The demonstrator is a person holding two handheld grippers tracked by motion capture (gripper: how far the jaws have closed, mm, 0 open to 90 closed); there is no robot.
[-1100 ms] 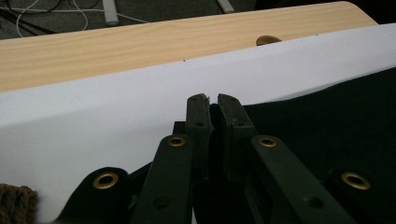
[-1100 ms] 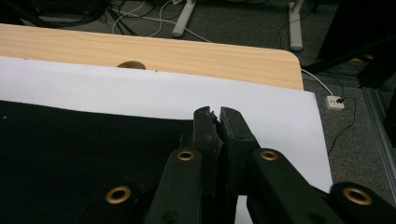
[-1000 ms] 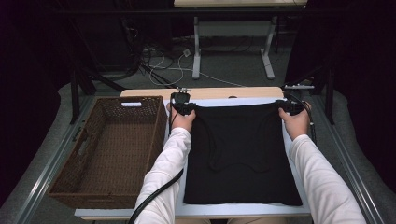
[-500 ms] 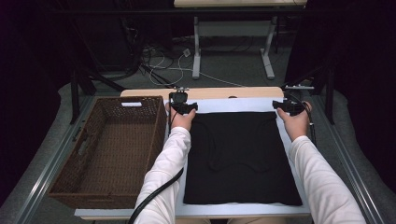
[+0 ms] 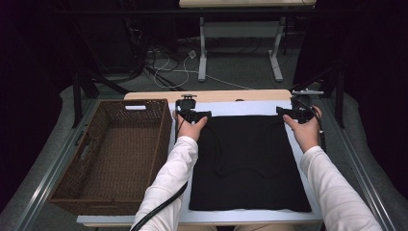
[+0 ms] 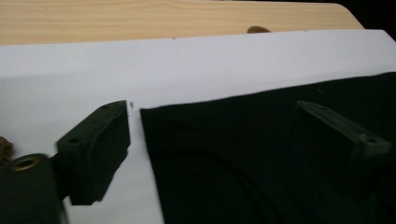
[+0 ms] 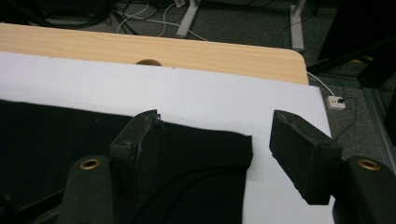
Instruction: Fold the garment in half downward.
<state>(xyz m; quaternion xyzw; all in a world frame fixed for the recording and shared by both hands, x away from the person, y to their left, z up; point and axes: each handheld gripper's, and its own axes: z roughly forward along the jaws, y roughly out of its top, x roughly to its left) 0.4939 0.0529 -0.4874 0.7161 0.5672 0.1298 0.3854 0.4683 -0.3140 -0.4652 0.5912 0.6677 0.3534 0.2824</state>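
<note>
A black cloth (image 5: 250, 163) lies spread flat on a white sheet (image 5: 240, 108) that covers the table. My left gripper (image 5: 192, 115) sits at the cloth's far left corner. Its jaws have just been opening and stand open, with the cloth (image 6: 261, 154) corner lying loose between them around the left gripper (image 6: 212, 112). My right gripper (image 5: 293, 112) is at the far right corner. Its jaws have also just been opening, and the cloth (image 7: 201, 158) corner rests untouched between them at the right gripper (image 7: 217, 121).
An empty brown wicker basket (image 5: 110, 159) stands left of the sheet. A strip of bare wooden tabletop (image 5: 216, 95) runs along the far edge. Table legs (image 5: 202, 53) and cables lie on the floor beyond.
Both grippers' jaws went from shut on the cloth's far corners to open, letting the corners go. The cloth now lies flat. The right hand shifted slightly.
</note>
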